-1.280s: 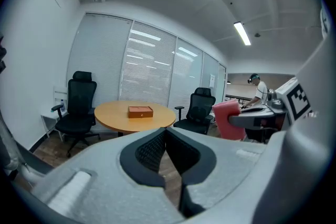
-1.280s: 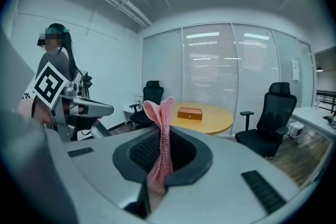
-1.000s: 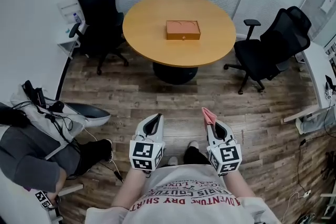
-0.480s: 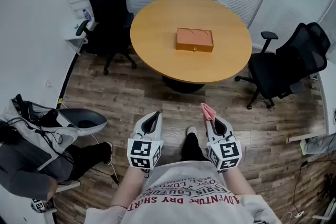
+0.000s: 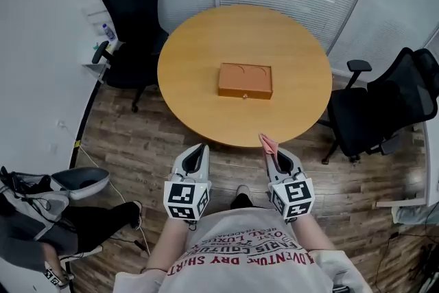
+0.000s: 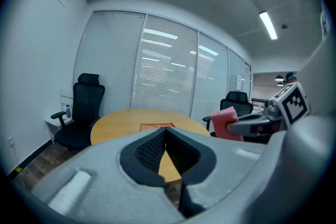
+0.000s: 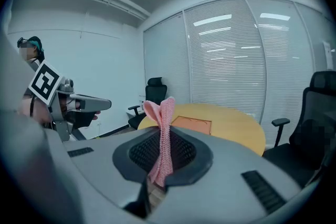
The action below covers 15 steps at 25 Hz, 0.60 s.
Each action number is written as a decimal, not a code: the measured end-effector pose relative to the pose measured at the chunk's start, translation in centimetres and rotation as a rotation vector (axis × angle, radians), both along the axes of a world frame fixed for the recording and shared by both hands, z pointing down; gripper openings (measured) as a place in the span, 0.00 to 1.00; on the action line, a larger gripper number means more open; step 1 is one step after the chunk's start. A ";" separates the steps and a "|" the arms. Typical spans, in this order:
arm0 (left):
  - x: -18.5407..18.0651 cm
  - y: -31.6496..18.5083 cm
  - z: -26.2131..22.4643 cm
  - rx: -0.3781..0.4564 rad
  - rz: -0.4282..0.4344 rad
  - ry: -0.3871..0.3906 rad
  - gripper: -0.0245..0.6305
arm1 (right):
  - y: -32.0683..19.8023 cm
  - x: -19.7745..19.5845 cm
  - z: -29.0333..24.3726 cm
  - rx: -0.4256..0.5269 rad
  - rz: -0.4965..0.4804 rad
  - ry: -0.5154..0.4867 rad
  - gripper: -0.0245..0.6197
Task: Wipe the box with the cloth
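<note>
A flat orange-brown box [image 5: 245, 81] lies shut near the middle of a round wooden table [image 5: 199, 58]. Both grippers hover side by side at the table's near edge, short of the box. My right gripper [image 5: 272, 151] is shut on a pink cloth [image 5: 267, 143], whose folded end sticks up past the fingertips. In the right gripper view the cloth [image 7: 160, 157] hangs between the pads, with the box [image 7: 192, 124] beyond it. My left gripper [image 5: 197, 147] is shut with nothing in it; its view shows the box [image 6: 157, 126] just past the tips.
Black office chairs stand at the back left [image 5: 130, 10] and at the right [image 5: 384, 110] of the table. A person sits low at the left [image 5: 41, 216] with cables and a grey seat. Window blinds line the far wall.
The view has come closer to the table. Both grippers have gone from over the wooden floor to the table's near edge, the cloth still held.
</note>
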<state>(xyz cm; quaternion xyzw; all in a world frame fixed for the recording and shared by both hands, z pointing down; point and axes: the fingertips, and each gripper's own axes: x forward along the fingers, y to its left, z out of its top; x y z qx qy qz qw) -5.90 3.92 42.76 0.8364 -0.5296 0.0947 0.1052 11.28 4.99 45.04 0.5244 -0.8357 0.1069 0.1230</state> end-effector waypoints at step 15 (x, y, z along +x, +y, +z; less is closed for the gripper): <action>3.6 -13.6 1.6 -0.025 -0.024 -0.005 0.05 | -14.4 2.5 2.9 -0.059 -0.079 0.021 0.08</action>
